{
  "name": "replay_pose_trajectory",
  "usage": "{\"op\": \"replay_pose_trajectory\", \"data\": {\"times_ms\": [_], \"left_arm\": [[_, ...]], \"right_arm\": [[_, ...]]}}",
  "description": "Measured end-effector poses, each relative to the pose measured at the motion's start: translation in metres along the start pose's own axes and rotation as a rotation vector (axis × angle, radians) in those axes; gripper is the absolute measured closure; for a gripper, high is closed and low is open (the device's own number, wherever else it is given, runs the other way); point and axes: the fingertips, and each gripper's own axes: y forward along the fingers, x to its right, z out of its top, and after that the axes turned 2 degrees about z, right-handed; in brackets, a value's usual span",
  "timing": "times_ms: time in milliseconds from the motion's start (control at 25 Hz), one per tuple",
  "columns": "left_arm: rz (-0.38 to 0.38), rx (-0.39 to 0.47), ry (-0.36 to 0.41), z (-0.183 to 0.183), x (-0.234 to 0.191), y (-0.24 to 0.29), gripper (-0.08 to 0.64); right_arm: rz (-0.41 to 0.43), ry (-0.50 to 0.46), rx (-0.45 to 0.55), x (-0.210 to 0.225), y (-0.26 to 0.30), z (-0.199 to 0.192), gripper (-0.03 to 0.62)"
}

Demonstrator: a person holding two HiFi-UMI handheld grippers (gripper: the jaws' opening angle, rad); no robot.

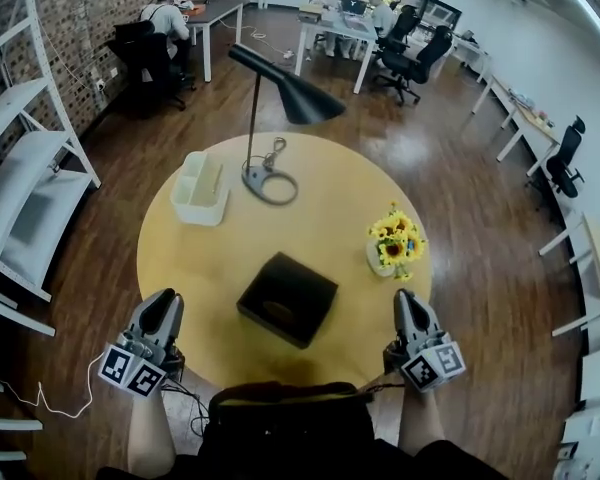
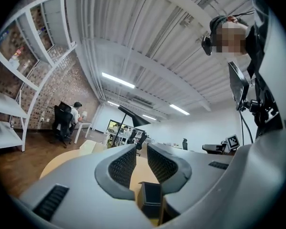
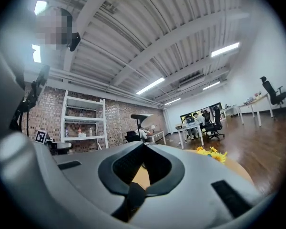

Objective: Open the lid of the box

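A black square box (image 1: 287, 298) with its lid down lies on the round yellow table (image 1: 320, 183), near the front edge. My left gripper (image 1: 163, 300) hovers at the table's front left edge, a hand's width left of the box. My right gripper (image 1: 407, 303) hangs at the front right edge, about as far from the box on the other side. In the left gripper view the left gripper (image 2: 142, 149) has its jaws drawn together with nothing between them. In the right gripper view the right gripper (image 3: 144, 146) has its tips meeting, empty as well. Neither gripper touches the box.
A black desk lamp (image 1: 285, 93) stands at the table's back, its shade leaning over the middle. A white organiser (image 1: 200, 188) sits at the back left and a pot of sunflowers (image 1: 396, 243) at the right. White shelving (image 1: 20, 168) flanks the left. People work at desks far behind.
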Motion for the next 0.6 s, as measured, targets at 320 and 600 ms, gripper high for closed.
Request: {"op": "replay_pose_trajectory", "data": {"times_ms": [320,600], "left_arm": [[-0.011,-0.020,-0.011,-0.008,0.006,-0.003,0.489],[-0.007,0.006,0.001,-0.004,0.013,-0.001,0.489]], "right_arm": [[-0.004,-0.045,0.009,-0.005,-0.008,-0.001,0.592],[-0.030,-0.039,-0.014,-0.006,-0.009,0.002,0.592]]}}
